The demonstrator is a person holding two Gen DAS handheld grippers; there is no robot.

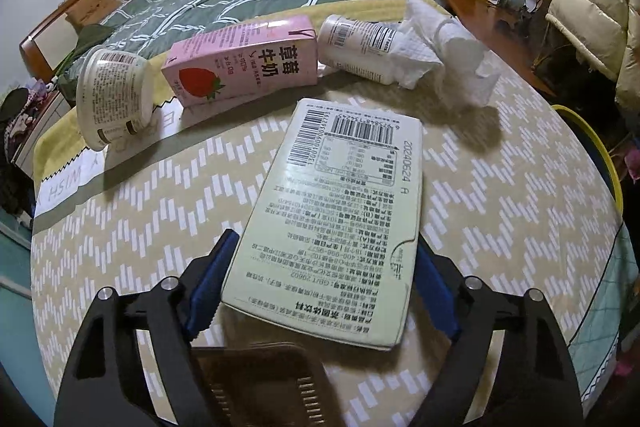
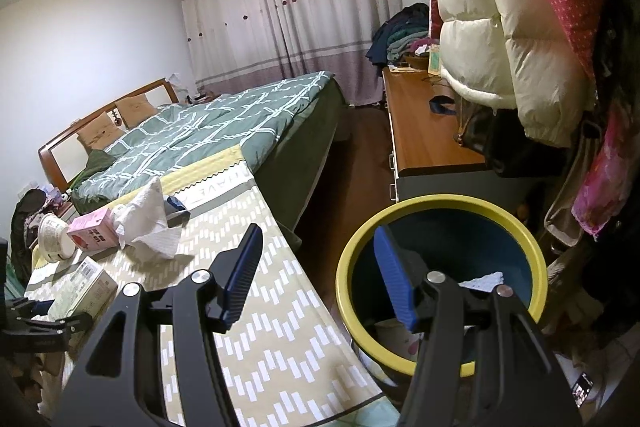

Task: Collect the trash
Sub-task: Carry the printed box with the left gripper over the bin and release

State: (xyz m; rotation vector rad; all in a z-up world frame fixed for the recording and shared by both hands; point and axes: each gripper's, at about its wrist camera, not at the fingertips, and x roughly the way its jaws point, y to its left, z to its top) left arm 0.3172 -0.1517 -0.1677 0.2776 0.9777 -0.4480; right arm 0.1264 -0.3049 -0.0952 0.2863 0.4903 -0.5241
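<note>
Now claw (image 1: 320, 291) grips carton (image 1: 340, 211) — mid-table (image 1: 500, 207)

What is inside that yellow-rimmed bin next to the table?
Inside the bin, a pale crumpled paper lies by the far wall, with light-coloured rubbish lower down. The right gripper, open and empty, covers much of the bottom.

pink carton (image 1: 244, 61) "草莓牛奶", flat carton (image 1: 340, 223) "20240624 a" (date, perhaps)
</note>
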